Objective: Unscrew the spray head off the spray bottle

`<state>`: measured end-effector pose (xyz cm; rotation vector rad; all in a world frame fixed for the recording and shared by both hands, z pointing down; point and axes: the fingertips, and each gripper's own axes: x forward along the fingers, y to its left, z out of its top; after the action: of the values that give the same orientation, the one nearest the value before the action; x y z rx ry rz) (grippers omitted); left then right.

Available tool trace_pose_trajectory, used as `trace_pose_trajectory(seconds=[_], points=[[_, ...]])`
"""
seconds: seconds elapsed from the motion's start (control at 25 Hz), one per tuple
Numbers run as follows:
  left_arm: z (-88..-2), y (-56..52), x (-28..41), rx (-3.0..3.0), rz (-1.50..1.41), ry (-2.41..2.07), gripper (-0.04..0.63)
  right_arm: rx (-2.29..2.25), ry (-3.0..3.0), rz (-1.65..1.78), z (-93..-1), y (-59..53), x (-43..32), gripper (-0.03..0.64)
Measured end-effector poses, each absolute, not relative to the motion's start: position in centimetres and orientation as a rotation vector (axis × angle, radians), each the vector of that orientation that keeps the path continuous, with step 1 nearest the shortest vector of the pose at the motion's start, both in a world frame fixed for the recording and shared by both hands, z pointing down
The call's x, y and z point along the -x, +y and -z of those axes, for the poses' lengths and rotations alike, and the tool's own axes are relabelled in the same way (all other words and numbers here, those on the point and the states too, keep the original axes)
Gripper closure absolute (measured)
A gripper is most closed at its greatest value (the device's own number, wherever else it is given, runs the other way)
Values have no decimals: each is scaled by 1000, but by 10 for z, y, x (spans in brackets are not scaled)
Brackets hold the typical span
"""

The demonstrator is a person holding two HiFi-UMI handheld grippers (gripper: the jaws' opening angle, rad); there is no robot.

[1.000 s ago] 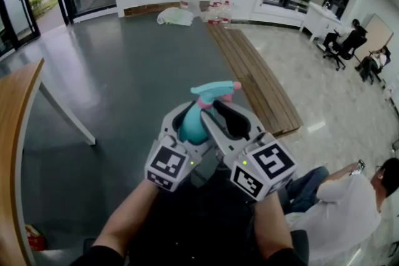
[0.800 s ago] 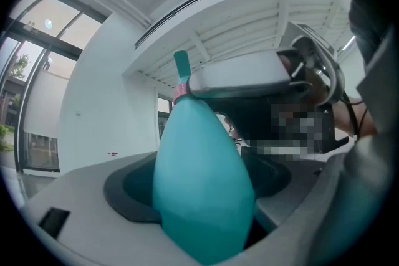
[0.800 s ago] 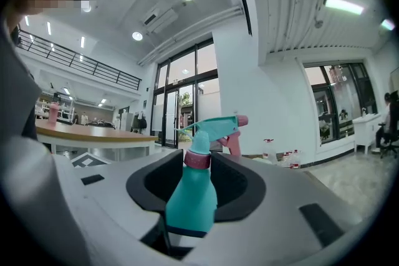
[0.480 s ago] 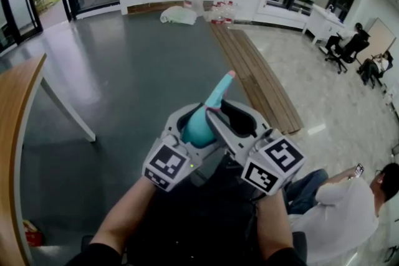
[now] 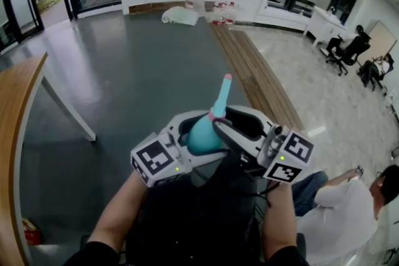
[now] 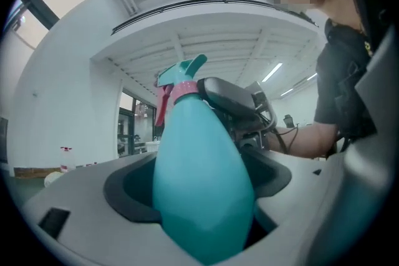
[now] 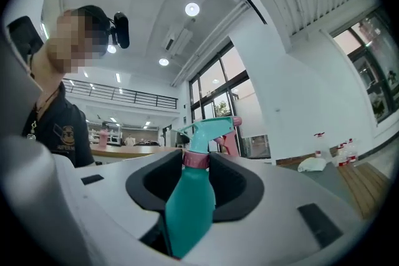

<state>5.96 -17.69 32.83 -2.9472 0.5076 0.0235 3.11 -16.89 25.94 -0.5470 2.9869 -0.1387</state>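
Left forearm (image 5: 118, 212) and right forearm (image 5: 278, 221) enter from the lower edge and converge at frame centre. Left gripper (image 5: 198, 131) is clamped on the spray bottle (image 6: 199, 190) (body section). Right gripper (image 5: 219, 116) jaws are opening, pads touching the collar (image 7: 195, 159).

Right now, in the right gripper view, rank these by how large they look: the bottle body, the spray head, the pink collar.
1. bottle body, largest, though nearest the camera, which exaggerates it
2. spray head
3. pink collar, smallest
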Motion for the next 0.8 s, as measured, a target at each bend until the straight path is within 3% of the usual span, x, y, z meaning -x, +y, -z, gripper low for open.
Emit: trace_pose_trajectory(seconds=[0.24, 0.8], points=[[-332, -163, -63, 2993, -58, 374, 183, 398, 3018, 100, -264, -159, -35, 474], [-340, -189, -61, 2881, 58, 712, 183, 793, 2975, 93, -269, -177, -25, 447]])
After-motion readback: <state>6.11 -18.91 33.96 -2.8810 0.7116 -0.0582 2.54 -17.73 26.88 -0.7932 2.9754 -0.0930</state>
